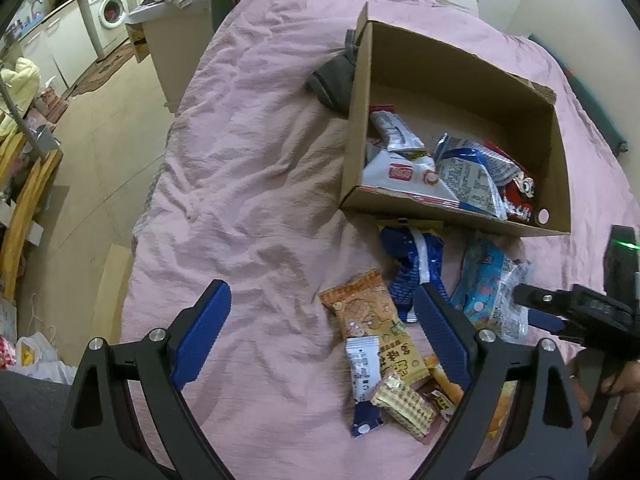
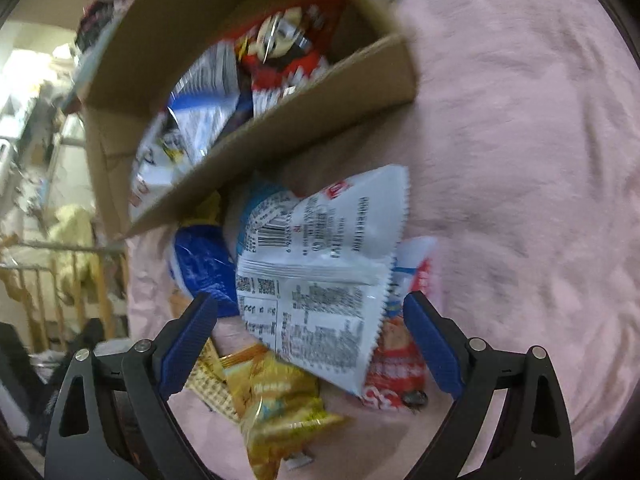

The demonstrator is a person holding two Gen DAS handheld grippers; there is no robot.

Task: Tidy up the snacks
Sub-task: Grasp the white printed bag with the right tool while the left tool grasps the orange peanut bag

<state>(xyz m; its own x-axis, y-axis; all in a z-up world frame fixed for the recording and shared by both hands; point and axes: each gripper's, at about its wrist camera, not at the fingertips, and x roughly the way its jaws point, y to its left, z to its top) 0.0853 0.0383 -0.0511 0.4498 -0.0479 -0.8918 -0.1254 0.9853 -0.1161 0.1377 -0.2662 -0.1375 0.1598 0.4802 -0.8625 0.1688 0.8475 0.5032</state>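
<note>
An open cardboard box sits on the pink bedcover and holds several snack packets. In front of it lie loose snacks: an orange packet, a dark blue packet, a light blue packet and a checked wafer packet. My left gripper hovers open over the orange packet, empty. At the right edge my right gripper reaches in by the light blue packet. In the right wrist view my right gripper is open above a white packet, near a yellow packet, a red packet and the box.
A dark grey cloth item lies against the box's far left side. The bed's left edge drops to a tiled floor with a wooden rail, plastic bags and a washing machine beyond. A person's hand holds the right gripper.
</note>
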